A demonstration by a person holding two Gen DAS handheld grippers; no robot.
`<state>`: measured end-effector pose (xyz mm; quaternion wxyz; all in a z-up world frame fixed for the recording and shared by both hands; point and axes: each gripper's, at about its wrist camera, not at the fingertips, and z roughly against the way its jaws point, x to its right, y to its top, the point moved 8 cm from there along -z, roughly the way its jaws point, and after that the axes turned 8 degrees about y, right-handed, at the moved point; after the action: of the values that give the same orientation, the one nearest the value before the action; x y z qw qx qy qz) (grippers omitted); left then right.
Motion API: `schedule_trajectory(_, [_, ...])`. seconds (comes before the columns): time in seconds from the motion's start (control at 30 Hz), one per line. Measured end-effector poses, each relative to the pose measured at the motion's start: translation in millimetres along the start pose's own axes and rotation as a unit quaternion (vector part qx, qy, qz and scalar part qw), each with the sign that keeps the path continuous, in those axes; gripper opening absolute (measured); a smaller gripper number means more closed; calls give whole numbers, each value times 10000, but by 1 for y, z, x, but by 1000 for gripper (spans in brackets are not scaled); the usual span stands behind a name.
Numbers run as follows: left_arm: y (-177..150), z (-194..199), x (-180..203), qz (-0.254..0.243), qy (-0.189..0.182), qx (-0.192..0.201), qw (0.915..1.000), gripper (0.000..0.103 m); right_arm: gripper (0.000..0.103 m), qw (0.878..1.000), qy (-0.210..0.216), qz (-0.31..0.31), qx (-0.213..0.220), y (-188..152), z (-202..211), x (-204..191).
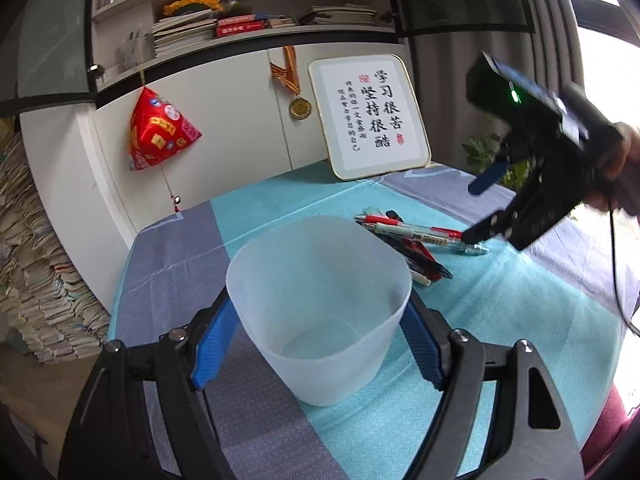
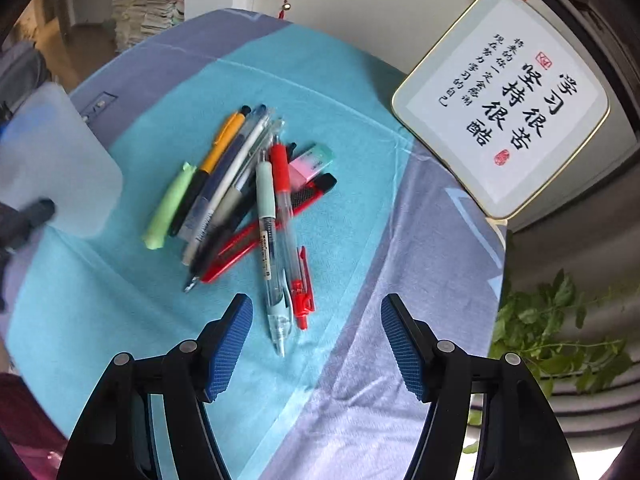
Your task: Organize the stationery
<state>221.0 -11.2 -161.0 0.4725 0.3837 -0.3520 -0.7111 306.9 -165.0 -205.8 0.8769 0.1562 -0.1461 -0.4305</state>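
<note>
My left gripper (image 1: 319, 334) is shut on a translucent white plastic cup (image 1: 320, 312), holding it upright on the table; the cup looks empty. It also shows at the left edge of the right wrist view (image 2: 56, 160). A pile of pens (image 2: 240, 188) lies on the teal cloth, with a green highlighter (image 2: 170, 206), a red utility knife (image 2: 272, 220) and a pink-and-green eraser (image 2: 310, 164). The pile shows beyond the cup in the left wrist view (image 1: 404, 240). My right gripper (image 2: 316, 340) is open and empty, hovering just above the near ends of a clear pen (image 2: 270, 248) and a red pen (image 2: 292, 240).
A framed calligraphy board (image 2: 504, 100) leans against the white cabinet at the table's back. The teal and grey tablecloth (image 2: 360, 380) covers the table. A potted plant (image 2: 560, 340) stands off the right edge. A red hanging ornament (image 1: 160, 132) and a medal (image 1: 300, 108) hang on the cabinet.
</note>
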Motion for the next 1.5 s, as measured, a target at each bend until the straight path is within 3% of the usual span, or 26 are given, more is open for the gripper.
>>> schedule_trajectory(0.17, [5,7,-8,278,-51,80,9996,77,67,9972,447,-70,596,1,-1,-4])
schedule_trajectory(0.37, [4,4,-5,223,16,94,9997,77,65,9961,619,-134,617,-4,-22,-6])
schedule_trajectory(0.4, [4,4,-4,196,12,108,9997,77,59,9958,638,-137,637,-6,-25,-5])
schedule_trajectory(0.43, [4,4,-3,175,-2,126,9998,77,40,9937,801,-218,751,-6,-25,-6])
schedule_trajectory(0.47, [3,4,-2,164,-9,143,9998,74,31,9908,1059,-346,771,-6,-25,-8])
schedule_trajectory(0.57, [3,5,-1,125,-4,184,9998,74,26,9912,940,-439,823,-7,-21,-9])
schedule_trajectory(0.6, [3,5,-1,122,0,184,9998,74,19,9898,958,-507,928,-7,-14,-10])
schedule_trajectory(0.7, [3,4,-2,161,21,161,9997,74,19,9829,1198,-921,1054,-10,6,-9])
schedule_trajectory(0.9, [2,4,-4,316,186,64,9993,75,19,9856,904,-991,1032,-22,27,-14])
schedule_trajectory(1.1, [-1,11,0,294,347,78,9989,74,19,9826,863,-1347,939,-54,27,-17])
schedule_trajectory(1.23, [-2,11,-1,323,364,58,9988,74,19,9777,1057,-1582,885,-74,26,-23])
schedule_trajectory(1.37, [-3,11,-3,388,384,38,9985,74,19,9764,868,-1616,1137,-61,41,-11])
schedule_trajectory(1.5, [-2,11,-3,419,403,29,9983,74,19,9840,665,-1393,885,-38,30,-5])
